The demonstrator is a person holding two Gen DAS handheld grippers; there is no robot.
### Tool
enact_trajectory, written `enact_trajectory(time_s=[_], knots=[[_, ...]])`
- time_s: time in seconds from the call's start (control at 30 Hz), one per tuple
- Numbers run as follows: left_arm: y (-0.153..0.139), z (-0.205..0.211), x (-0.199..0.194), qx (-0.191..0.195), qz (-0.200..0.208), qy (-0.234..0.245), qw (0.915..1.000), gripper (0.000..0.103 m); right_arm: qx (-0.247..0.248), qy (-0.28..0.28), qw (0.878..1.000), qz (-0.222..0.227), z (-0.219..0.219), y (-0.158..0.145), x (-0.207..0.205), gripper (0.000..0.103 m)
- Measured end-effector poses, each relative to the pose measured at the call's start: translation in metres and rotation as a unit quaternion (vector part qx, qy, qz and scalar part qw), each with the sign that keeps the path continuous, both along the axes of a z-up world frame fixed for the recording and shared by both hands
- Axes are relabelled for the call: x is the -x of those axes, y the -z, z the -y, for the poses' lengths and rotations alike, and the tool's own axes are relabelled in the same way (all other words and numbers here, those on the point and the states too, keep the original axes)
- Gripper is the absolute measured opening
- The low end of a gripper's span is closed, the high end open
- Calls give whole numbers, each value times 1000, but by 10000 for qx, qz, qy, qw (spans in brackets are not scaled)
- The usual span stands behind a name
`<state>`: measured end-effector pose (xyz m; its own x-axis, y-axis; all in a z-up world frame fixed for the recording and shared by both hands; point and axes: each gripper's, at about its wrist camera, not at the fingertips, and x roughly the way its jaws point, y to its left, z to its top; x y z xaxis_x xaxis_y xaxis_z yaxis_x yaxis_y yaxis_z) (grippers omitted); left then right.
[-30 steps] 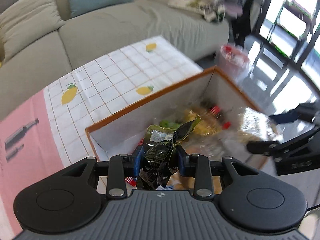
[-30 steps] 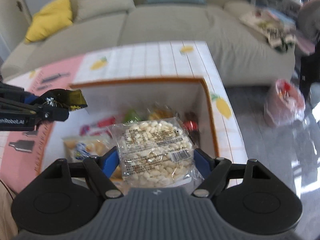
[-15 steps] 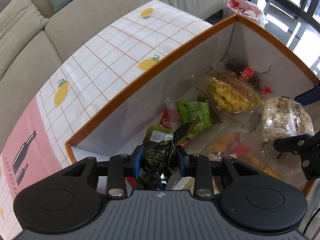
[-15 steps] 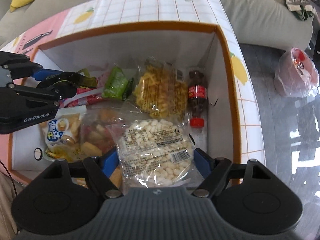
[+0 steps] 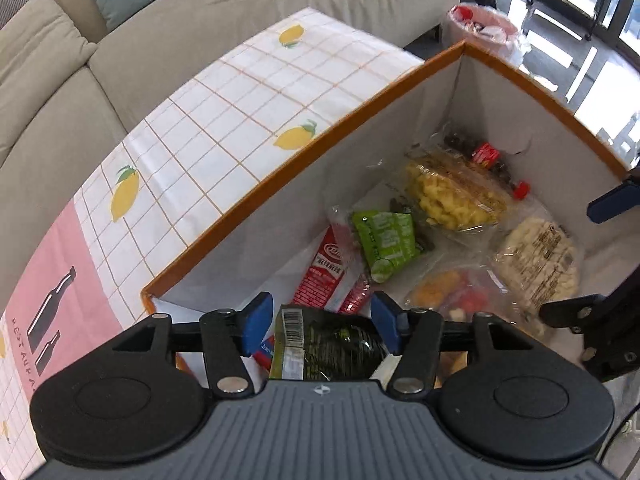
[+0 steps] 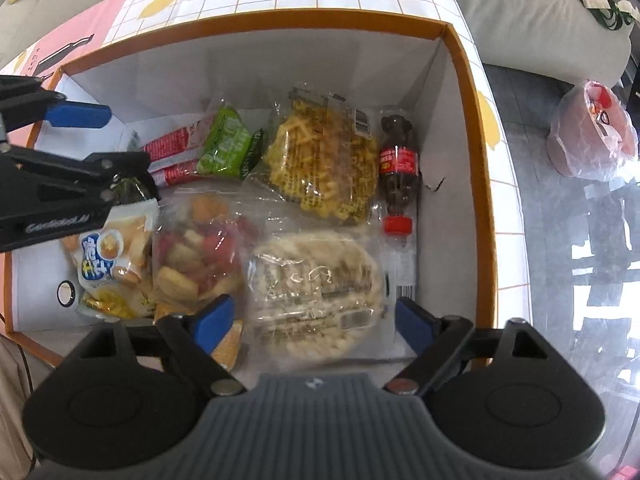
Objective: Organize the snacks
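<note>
Over the open box (image 6: 472, 92) you hold both grippers pointing down, because that is where the snacks belong. One box sits on one checked tablecloth (image 5: 240, 112).

Your right gripper (image 6: 314, 322) is opening: its fingers stand clear on either side of the puffed-rice bag (image 6: 316, 292), which lies on the box floor at the near right, so I judge it released.

Your left gripper (image 5: 320, 322) is opening too; the dark green packet (image 5: 332, 348) is between its fingers, not pressed, apparently dropping at the near left.

I count eight snack packs: one yellow crisps bag (image 6: 324, 160), one rice bag, one mixed-sweets bag (image 6: 200, 252), one biscuit bag (image 6: 108, 256), one light green packet (image 6: 224, 144), two red sticks (image 6: 172, 160), one dark packet, plus one cola bottle (image 6: 398, 164).
</note>
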<state>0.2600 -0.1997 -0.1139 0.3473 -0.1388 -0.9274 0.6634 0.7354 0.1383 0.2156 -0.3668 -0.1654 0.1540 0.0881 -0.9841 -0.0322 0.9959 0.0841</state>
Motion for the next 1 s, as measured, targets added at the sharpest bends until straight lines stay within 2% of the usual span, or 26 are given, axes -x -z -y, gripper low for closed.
enact_trajectory(time_s=[0.1,0.23,0.4,0.57,0.67,0.77,0.93,1.0], knots=[[-19,-7,8,203,104,-64,9997,67,16,43,10000,23,-1,-8,2,91],[-53,-17,21,525,391,-171,9977,67,24,98,9996,278,-4,-36,12,91],[-100,-33,50,705,1054,-178,9918,67,104,156,9972,720,-13,-79,30,91],[-141,-54,83,973,1606,-315,9817,67,97,303,9906,1328,-27,-124,54,91],[-163,-71,110,1151,2015,-328,9722,67,146,316,9824,1838,-38,-155,76,91],[-182,-88,136,1377,2165,-468,9654,67,259,312,9694,2423,-54,-180,103,92],[-198,-109,177,1308,2493,-645,9574,67,193,551,9441,3245,-78,-208,151,95],[-200,-118,192,1297,2589,-760,9541,67,360,686,9333,3505,-90,-211,171,96]])
